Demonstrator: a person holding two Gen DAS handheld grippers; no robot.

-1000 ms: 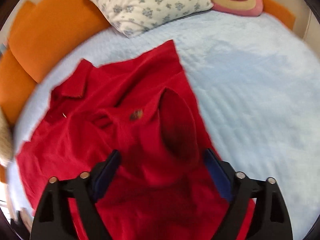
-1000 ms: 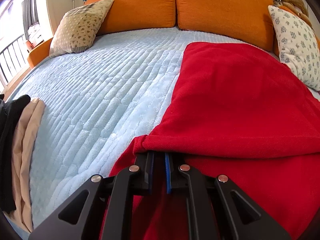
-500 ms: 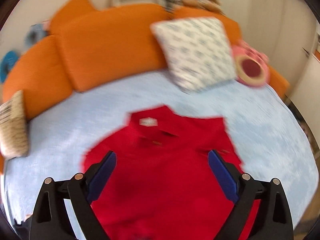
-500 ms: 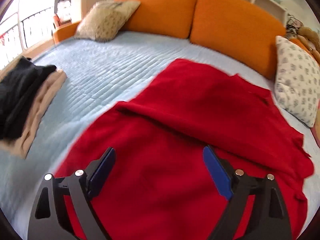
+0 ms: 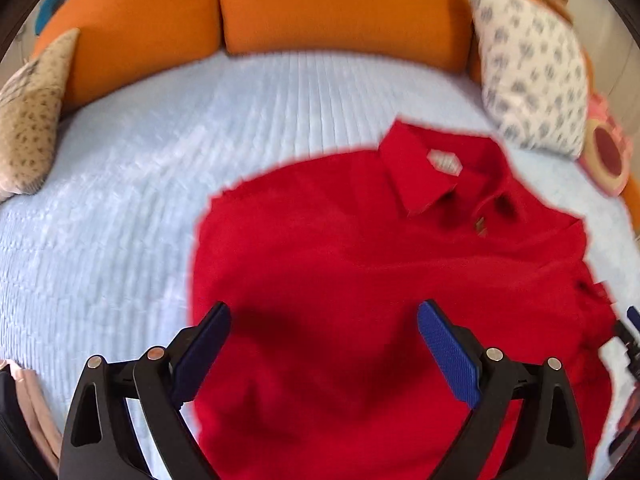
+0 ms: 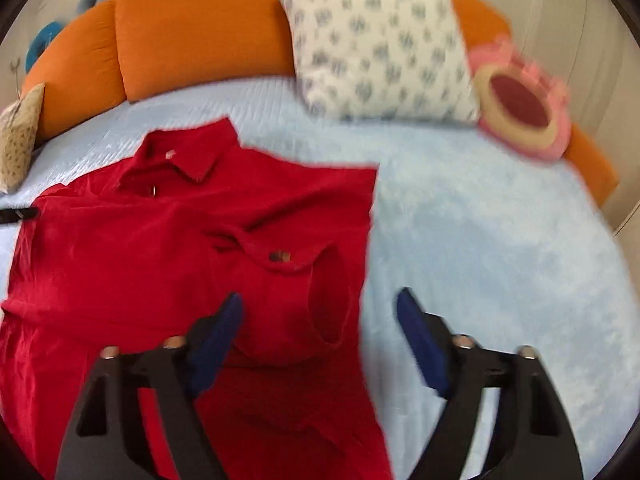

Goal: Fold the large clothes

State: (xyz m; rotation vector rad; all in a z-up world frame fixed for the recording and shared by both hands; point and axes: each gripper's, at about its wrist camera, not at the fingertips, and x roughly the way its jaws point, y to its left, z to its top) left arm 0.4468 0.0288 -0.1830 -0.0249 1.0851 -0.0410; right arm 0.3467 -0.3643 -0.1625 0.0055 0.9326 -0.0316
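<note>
Shirt: big red collared corduroy shirt (image 5: 360, 264) lies spread on the pale blue quilted bed cover (image 5: 120, 200), collar toward the orange back cushions (image 5: 320, 4).
Left gripper (image 5: 324, 344): hovering over the shirt, blue pads spread wide, nothing between them.
Right gripper (image 6: 320, 332): over the shirt's edge, jaws apart, just been closing in, gripping nothing.
Pillow: white flowered pillow (image 6: 380, 40) beyond the shirt's collar.

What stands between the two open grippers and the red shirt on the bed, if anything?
Nothing visible does. The left gripper hangs open over the red shirt, and the right gripper is open above the shirt's edge. Only bare blue bed cover lies beside it; the pillows sit farther back.
</note>
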